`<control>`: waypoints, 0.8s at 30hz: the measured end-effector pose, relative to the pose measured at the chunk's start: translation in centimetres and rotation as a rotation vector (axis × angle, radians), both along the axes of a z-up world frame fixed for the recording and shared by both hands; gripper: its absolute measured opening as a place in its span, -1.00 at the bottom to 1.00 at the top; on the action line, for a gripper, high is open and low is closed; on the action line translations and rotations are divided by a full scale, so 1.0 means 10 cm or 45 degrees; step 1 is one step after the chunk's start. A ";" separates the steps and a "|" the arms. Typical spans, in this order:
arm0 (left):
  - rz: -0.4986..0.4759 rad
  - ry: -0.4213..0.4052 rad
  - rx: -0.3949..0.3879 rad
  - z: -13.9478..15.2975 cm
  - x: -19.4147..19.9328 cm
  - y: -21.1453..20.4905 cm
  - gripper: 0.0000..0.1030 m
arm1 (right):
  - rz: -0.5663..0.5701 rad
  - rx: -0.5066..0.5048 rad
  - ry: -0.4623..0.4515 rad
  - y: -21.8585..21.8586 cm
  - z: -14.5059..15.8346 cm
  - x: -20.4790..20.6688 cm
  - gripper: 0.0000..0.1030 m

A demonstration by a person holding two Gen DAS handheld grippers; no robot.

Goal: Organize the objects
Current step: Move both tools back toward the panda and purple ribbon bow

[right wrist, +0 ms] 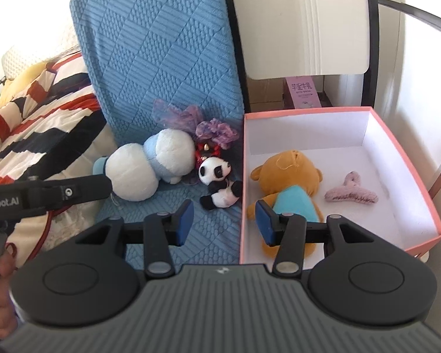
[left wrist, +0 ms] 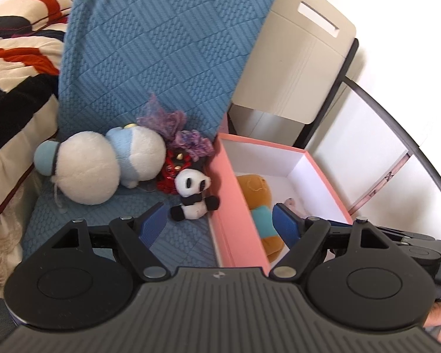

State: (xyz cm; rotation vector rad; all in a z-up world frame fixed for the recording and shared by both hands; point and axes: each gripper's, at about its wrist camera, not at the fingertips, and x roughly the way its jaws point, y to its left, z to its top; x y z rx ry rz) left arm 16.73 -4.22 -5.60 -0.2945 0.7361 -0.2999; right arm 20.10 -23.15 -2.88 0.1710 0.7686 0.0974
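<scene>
A pink box (right wrist: pixel 402 153) with a white inside stands on the blue-covered seat; a brown bear in a teal shirt (right wrist: pixel 288 182) and a pink fuzzy hair clip (right wrist: pixel 351 194) lie in it. Left of the box lie a small panda plush (right wrist: pixel 217 182), a white and pale-blue plush (right wrist: pixel 150 164), a red trinket (right wrist: pixel 205 150) and purple ruffled fabric (right wrist: pixel 211 126). My right gripper (right wrist: pixel 225 222) hovers open over the box's left wall, holding nothing. My left gripper (left wrist: pixel 220 220) is open and bare, its fingers straddling the box wall (left wrist: pixel 232 206) near the panda (left wrist: pixel 192 194).
A blue textured cover (right wrist: pixel 161 44) drapes the seat and backrest. A striped red, black and cream blanket (right wrist: pixel 38 123) lies to the left. A cream chair back with a black frame (right wrist: pixel 305 23) stands behind the box, with a pink carton (right wrist: pixel 301 91) under it.
</scene>
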 end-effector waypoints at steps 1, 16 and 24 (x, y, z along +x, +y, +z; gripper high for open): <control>0.009 0.001 0.004 -0.02 -0.01 0.04 0.60 | 0.001 0.009 0.005 0.03 -0.02 -0.01 -0.04; 0.081 0.018 0.027 -0.31 -0.02 0.42 0.60 | 0.009 -0.004 0.074 0.33 -0.24 -0.03 -0.04; 0.104 0.052 0.090 -0.68 0.25 0.50 0.60 | 0.057 -0.042 0.092 0.53 -0.44 0.14 -0.04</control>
